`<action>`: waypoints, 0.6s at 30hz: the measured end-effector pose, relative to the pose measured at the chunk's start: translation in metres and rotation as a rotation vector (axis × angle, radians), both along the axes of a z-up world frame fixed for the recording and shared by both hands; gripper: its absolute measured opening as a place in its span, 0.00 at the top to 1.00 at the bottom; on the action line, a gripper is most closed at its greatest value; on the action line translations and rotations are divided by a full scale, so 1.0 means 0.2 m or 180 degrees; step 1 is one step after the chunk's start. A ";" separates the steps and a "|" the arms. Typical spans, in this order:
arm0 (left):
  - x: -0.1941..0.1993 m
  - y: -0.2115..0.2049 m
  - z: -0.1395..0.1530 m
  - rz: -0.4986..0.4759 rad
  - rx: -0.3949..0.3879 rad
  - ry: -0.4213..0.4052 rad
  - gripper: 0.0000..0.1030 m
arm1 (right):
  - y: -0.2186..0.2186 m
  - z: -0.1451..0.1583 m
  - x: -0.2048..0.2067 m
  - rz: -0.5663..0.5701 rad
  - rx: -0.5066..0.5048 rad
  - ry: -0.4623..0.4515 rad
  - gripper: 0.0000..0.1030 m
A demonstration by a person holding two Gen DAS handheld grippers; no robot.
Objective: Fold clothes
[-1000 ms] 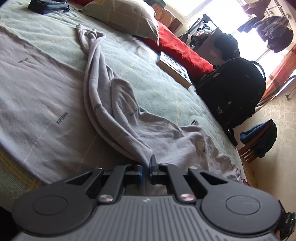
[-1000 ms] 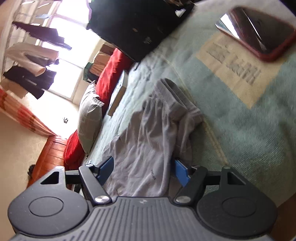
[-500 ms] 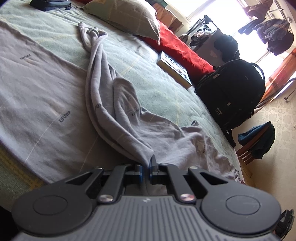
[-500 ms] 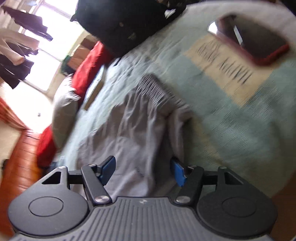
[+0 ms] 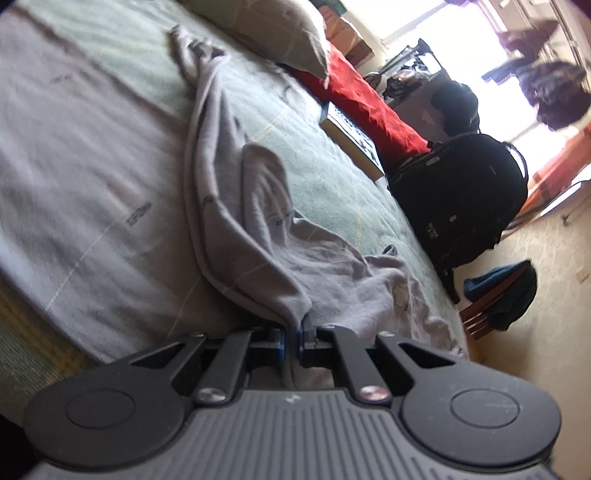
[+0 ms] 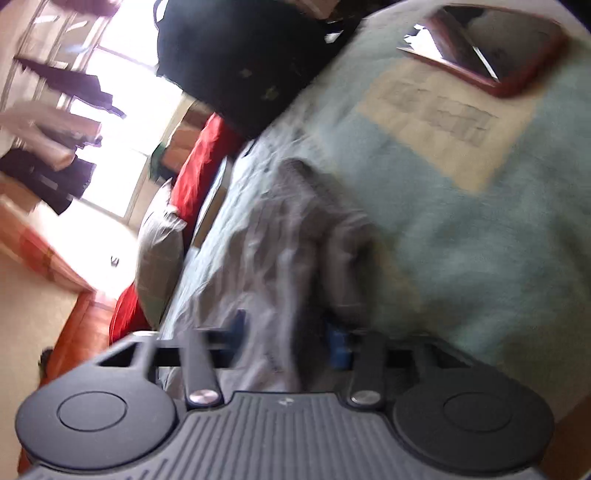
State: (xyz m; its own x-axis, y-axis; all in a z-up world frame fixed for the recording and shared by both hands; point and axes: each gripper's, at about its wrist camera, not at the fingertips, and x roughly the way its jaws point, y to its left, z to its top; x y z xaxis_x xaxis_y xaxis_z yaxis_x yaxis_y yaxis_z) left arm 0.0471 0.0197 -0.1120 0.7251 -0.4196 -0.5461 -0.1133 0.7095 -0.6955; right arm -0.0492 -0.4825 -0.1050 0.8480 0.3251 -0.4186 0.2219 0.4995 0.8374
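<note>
- Risk comes mostly from the size of the grey garment (image 5: 258, 221): it trails in one long twisted rope across the bed (image 5: 332, 192), so if we lift by a single pinch the far end (image 5: 192, 48) near the pillow (image 5: 266, 33) may drag and twist tighter.
- Slippage is our second worry: the left gripper (image 5: 293, 338) has its jaws closed on just a thin bunched edge of the cloth, which could pull free under the garment's own weight.
- Clutter matters too: a book (image 5: 351, 144) and a red-cased phone (image 6: 491, 55) lie on the bed, and swept cloth could catch them.
- Blur in the right wrist view suggests fast motion; the right gripper (image 6: 286, 338) has its jaws wide apart, straddling the ribbed end (image 6: 314, 184) but holding nothing, so it could close on a poor spot.
- Cloth itself looks soft, light grey, creased, with small printed lettering.
</note>
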 end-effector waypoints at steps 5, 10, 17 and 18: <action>0.01 0.02 -0.03 0.0025 -0.0104 0.0008 0.96 | 0.01 0.08 0.01 0.0024 -0.0096 -0.0192 0.70; 0.00 0.04 -0.07 0.0053 -0.0212 0.0006 0.92 | 0.01 -0.10 0.05 -0.0086 0.0040 -0.0145 0.99; 0.01 0.06 -0.06 0.0093 -0.0356 0.0014 0.96 | 0.01 -0.05 0.07 -0.0018 -0.0073 -0.0199 0.96; 0.01 0.06 -0.03 0.0097 -0.0338 -0.0013 0.97 | 0.00 -0.02 0.07 -0.0012 -0.0084 -0.0221 0.96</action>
